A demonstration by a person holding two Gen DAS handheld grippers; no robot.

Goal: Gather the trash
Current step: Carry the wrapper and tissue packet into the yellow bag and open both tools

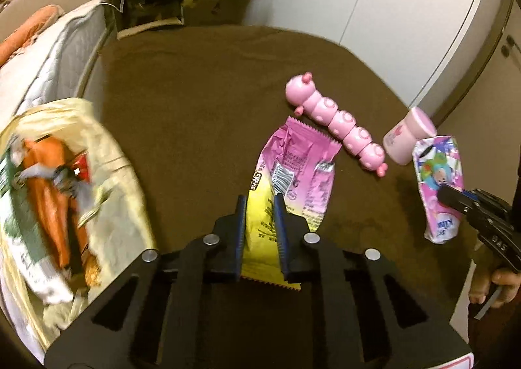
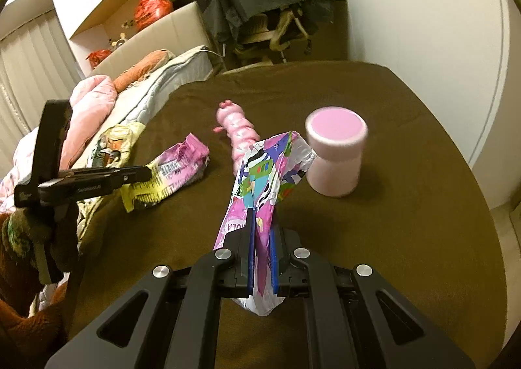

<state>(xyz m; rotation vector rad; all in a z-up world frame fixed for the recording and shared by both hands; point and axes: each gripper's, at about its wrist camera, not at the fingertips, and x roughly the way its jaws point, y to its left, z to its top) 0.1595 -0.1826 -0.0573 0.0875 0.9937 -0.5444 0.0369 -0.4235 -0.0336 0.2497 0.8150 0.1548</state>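
Note:
My left gripper (image 1: 259,203) is shut on a pink and yellow snack wrapper (image 1: 293,170), held just above the brown table (image 1: 195,108). It also shows in the right wrist view (image 2: 169,173), pinched by the left gripper (image 2: 148,173). My right gripper (image 2: 262,216) is shut on a pink cartoon-printed wrapper (image 2: 260,173), lifted over the table; in the left wrist view this wrapper (image 1: 438,170) hangs from the right gripper (image 1: 446,198). A pale yellow trash bag (image 1: 107,154) with wrappers inside lies open at the table's left edge.
A pink caterpillar toy (image 1: 338,124) and a pink bottle (image 1: 407,137) stand on the table's right half; the bottle (image 2: 335,154) is just right of my right gripper. A bed with bedding (image 2: 136,89) lies left of the table. A white wall is to the right.

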